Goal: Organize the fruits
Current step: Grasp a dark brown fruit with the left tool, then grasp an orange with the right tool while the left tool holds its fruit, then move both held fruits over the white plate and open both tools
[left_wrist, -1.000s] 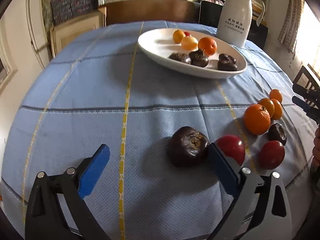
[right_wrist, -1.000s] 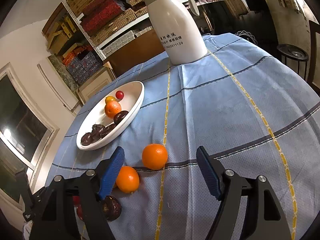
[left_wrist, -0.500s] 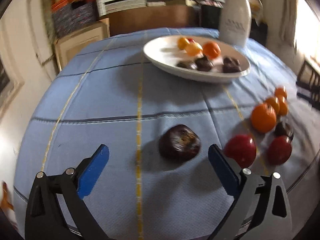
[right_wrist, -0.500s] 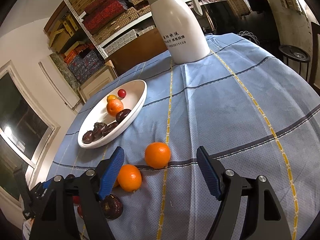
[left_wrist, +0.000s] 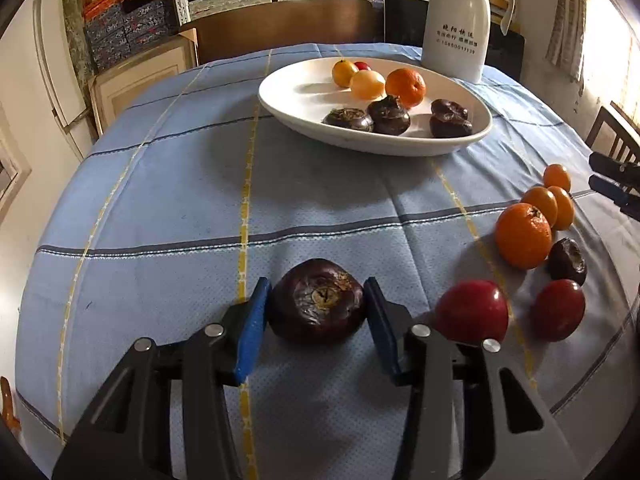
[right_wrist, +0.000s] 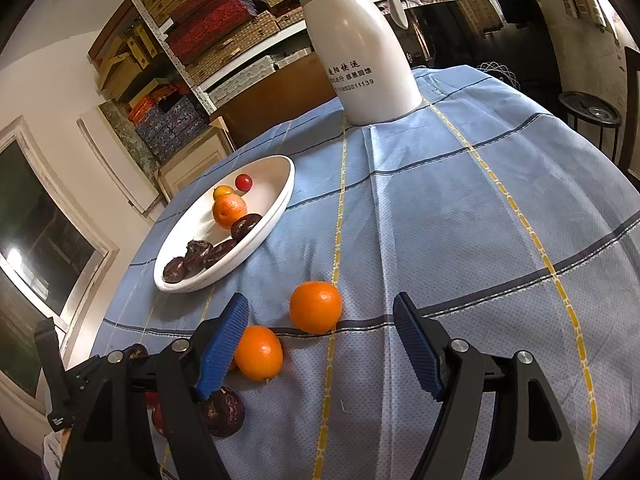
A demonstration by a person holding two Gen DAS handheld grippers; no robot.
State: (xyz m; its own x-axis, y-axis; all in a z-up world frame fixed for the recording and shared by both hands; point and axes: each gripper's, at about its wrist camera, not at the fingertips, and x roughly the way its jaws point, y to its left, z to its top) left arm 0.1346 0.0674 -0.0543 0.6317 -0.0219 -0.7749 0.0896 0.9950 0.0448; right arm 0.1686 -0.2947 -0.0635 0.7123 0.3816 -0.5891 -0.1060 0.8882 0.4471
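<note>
My left gripper (left_wrist: 316,312) is shut on a dark purple fruit (left_wrist: 316,306) that rests on the blue tablecloth. To its right lie two red fruits (left_wrist: 472,312), a large orange (left_wrist: 522,236), small oranges (left_wrist: 550,200) and a small dark fruit (left_wrist: 566,256). A white oval plate (left_wrist: 304,92) farther back holds oranges, a small red fruit and three dark fruits. My right gripper (right_wrist: 320,340) is open and empty above the cloth, with two oranges (right_wrist: 316,306) just in front of it and a dark fruit (right_wrist: 224,412) under its left finger.
A white thermos jug (right_wrist: 368,56) stands at the far edge of the round table, behind the plate (right_wrist: 276,208). It also shows in the left wrist view (left_wrist: 456,20). Shelves with boxes and a wooden cabinet stand beyond the table. A dark chair (left_wrist: 612,136) is at the right.
My left gripper moved to centre on the dark purple fruit and closed its fingers on it. My right gripper stayed open and shifted slightly.
</note>
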